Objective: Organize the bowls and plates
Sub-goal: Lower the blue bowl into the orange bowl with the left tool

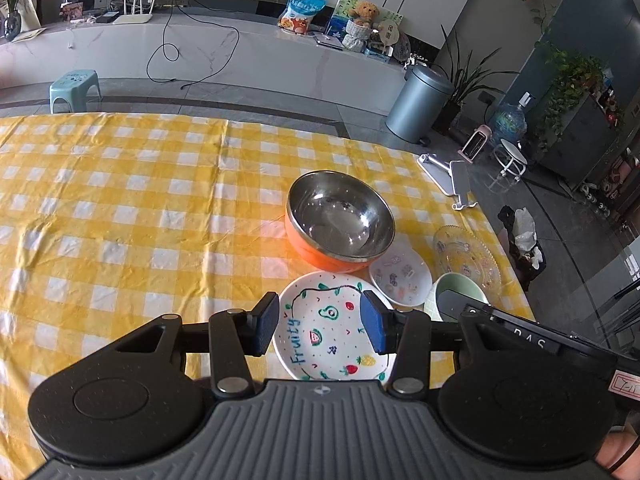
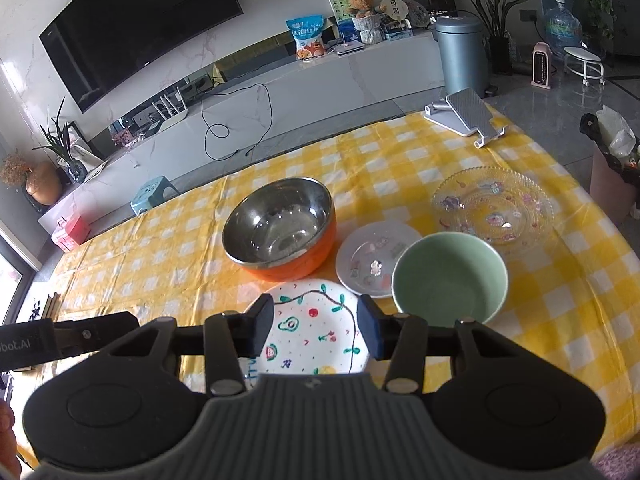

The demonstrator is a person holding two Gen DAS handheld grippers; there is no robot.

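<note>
A white plate painted with fruit (image 1: pixel 328 332) (image 2: pixel 316 332) lies on the yellow checked cloth close below both grippers. Behind it stands an orange bowl with a steel inside (image 1: pixel 340 220) (image 2: pixel 280 228). A small white plate with stickers (image 1: pixel 400 276) (image 2: pixel 376 260), a pale green bowl (image 1: pixel 452 292) (image 2: pixel 448 276) and a clear glass plate (image 1: pixel 466 260) (image 2: pixel 492 204) lie to the right. My left gripper (image 1: pixel 322 326) is open and empty above the fruit plate. My right gripper (image 2: pixel 316 328) is open and empty above the same plate.
A white folding phone stand (image 1: pixel 448 176) (image 2: pixel 468 112) sits at the table's far right corner. The table's right edge (image 1: pixel 516 280) runs near the glass plate. A grey bin (image 1: pixel 420 100) and a blue stool (image 1: pixel 74 88) stand on the floor beyond.
</note>
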